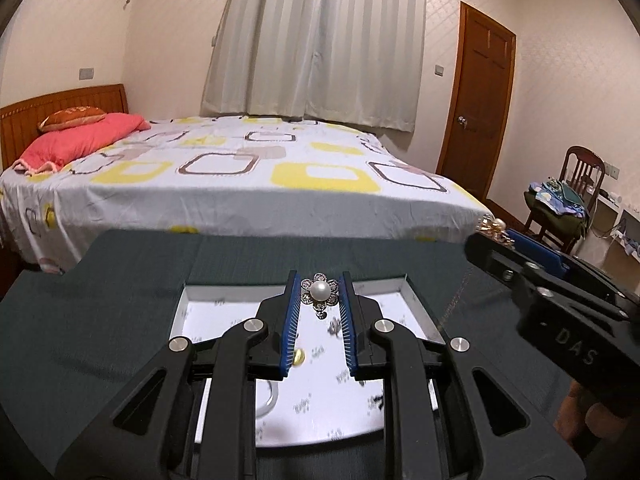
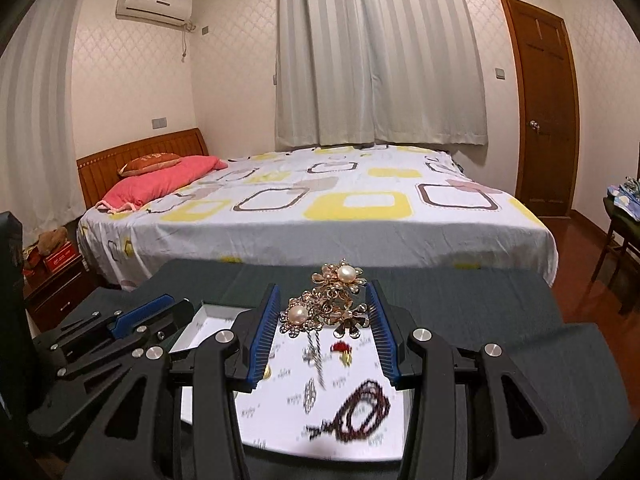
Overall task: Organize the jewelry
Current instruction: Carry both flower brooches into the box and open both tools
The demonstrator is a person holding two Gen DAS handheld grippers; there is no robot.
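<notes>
- Left wrist view: the left gripper has its blue fingers drawn narrow and closed on a silver flower brooch with a white pearl at its centre, pinched at the fingertips and held clear of the tray
- Below and behind the fingers lies a shallow white tray with a faint printed pattern, resting on the dark green table
- On the tray floor, just under the left finger, sits a small gold bead; a curved silver piece shows lower down, partly hidden by the gripper body
- To the right of the fingers the right gripper reaches in from the edge, gold jewelry showing at its tip
- Beyond the fingertips stands a bed with a yellow-and-brown squared cover

- Right wrist view: the right gripper holds its fingers at a middling width, clamped on a gold brooch cluster of flowers with two pearls, which fills the gap between the fingertips
- Under the fingers, on the white tray, lie a dark red bead bracelet, a small red-and-gold piece and a blurred silver chain piece
- Left of the fingers the left gripper appears side-on, low over the tray's corner
</notes>
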